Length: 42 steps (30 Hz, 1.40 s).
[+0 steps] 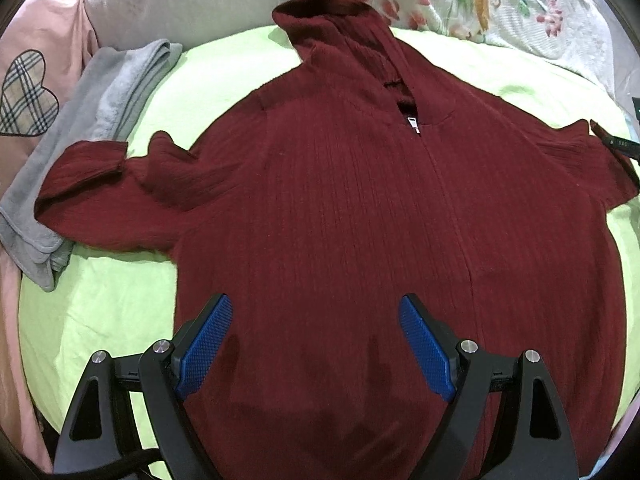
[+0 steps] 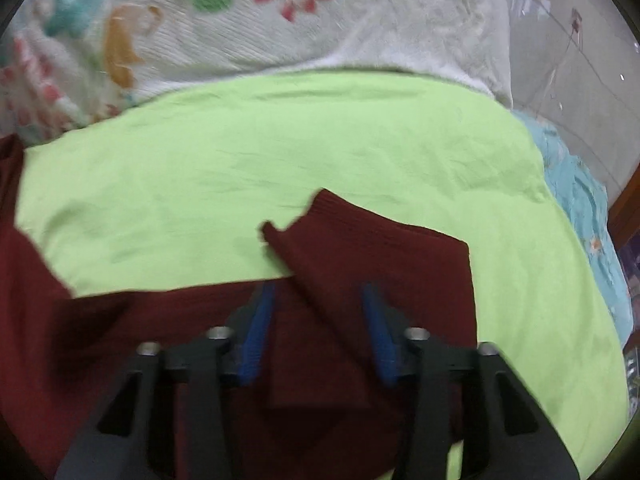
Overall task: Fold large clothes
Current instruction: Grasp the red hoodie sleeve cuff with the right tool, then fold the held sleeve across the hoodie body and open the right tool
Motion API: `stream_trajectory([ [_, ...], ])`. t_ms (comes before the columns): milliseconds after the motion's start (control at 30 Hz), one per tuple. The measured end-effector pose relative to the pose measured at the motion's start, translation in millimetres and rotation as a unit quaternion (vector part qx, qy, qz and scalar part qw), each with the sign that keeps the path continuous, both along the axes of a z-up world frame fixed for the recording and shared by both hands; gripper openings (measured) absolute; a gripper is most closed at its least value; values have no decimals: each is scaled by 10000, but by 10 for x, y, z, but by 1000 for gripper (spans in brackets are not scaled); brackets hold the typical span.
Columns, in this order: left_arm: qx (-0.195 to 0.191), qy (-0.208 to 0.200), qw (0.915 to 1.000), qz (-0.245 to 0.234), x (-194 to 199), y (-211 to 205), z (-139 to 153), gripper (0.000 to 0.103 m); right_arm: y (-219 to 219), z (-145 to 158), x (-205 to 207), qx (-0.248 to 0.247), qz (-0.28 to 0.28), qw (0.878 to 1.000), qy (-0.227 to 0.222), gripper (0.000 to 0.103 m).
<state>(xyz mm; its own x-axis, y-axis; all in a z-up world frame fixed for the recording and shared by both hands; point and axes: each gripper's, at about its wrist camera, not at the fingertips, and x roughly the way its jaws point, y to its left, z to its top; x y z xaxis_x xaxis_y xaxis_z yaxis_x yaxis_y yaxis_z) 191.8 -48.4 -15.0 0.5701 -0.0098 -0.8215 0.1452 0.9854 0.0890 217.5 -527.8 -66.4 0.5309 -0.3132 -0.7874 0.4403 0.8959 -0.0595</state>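
Note:
A dark red zip-up hooded sweater lies face up and spread flat on the green sheet. Its hood points to the far side and its zip pull sits at the neck. My left gripper hovers open over the lower body, nothing between its blue pads. The left sleeve lies folded back on itself. In the blurred right wrist view my right gripper stands over the right sleeve, pads narrowed but apart, sleeve cloth between them. A black finger of it shows at that sleeve.
A folded grey towel lies left of the sweater, partly under the left cuff. A pink cloth with a plaid heart is at the far left. A floral quilt bounds the far side. Blue bedding and floor lie beyond the right edge.

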Motion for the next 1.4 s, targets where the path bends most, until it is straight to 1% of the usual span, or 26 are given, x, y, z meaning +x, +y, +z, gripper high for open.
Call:
stream_trajectory([
  [33,-20,33,10000,7,24,-2,-19,86,-91,-20,-2,139,-132,9998,-21,20],
  [67,-38,69,10000,12,46,-4,-39,86,-132,-14,-15,250,-202,9995,-67,7],
  [133,-110,127,9999,9,69,0,-84,86,-119,90,-124,545,-254,9975,-373,6],
  [200,-160,118,9998,14,82,12,-113,86,33,231,-245,802,-121,9942,-700,6],
  [300,-474,242,9986,29,96,41,-144,86,502,432,-424,1151,283,9869,-1098,6],
  [400,-653,212,9976,40,76,106,-117,86,1087,557,-575,1784,754,9703,-1449,6],
  [433,-698,190,9974,48,64,139,-102,86,1349,592,-608,2050,975,9617,-1535,6],
  [467,-728,174,9972,57,52,169,-92,86,1536,598,-643,2182,1118,9569,-1555,6],
  [500,-729,156,9972,67,37,207,-86,86,1755,589,-649,2390,1300,9491,-1586,6],
  [533,-798,158,9966,94,32,267,-72,86,2036,561,-624,2666,1507,9384,-1603,6],
  [600,-852,162,9961,135,23,351,-60,86,2437,493,-584,2925,1804,9262,-1551,6],
  [633,-925,164,9954,169,17,420,-47,86,2726,441,-519,3084,2005,9179,-1490,6],
  [767,-1046,138,9941,256,5,645,-35,86,3488,277,-376,3588,2408,8923,-1307,6],
  [800,-1039,137,9941,279,1,688,-45,86,3628,250,-321,3705,2478,8861,-1272,6],
  [867,-1166,142,9925,334,8,804,-53,86,3945,189,-229,3900,2612,8754,-1155,6],
  [933,-1311,182,9904,402,28,915,-60,86,4178,106,-148,4078,2733,8650,-1040,6],
  [1000,-1388,205,9891,437,57,985,-73,86,4366,31,-113,4176,2790,8596,-935,7],
  [1067,-1499,252,9874,432,112,1032,-76,86,4480,-69,-40,4335,2871,8507,-774,10],
  [1133,-1613,305,9857,387,157,1034,-101,86,4552,-146,-10,4484,2878,8438,-642,16],
  [1167,-1662,334,9849,365,186,1024,-120,86,4552,-166,-22,4520,2882,8418,-628,27],
  [1200,-1767,388,9830,318,254,999,-132,86,4532,-170,-46,4539,2879,8407,-653,35],
  [1333,-1927,602,9793,122,495,818,-237,86,4231,-40,-310,4426,2687,8499,-983,36],
  [1400,-1931,688,9788,12,643,708,-295,86,3992,44,-509,4252,2531,8612,-1163,36],
])
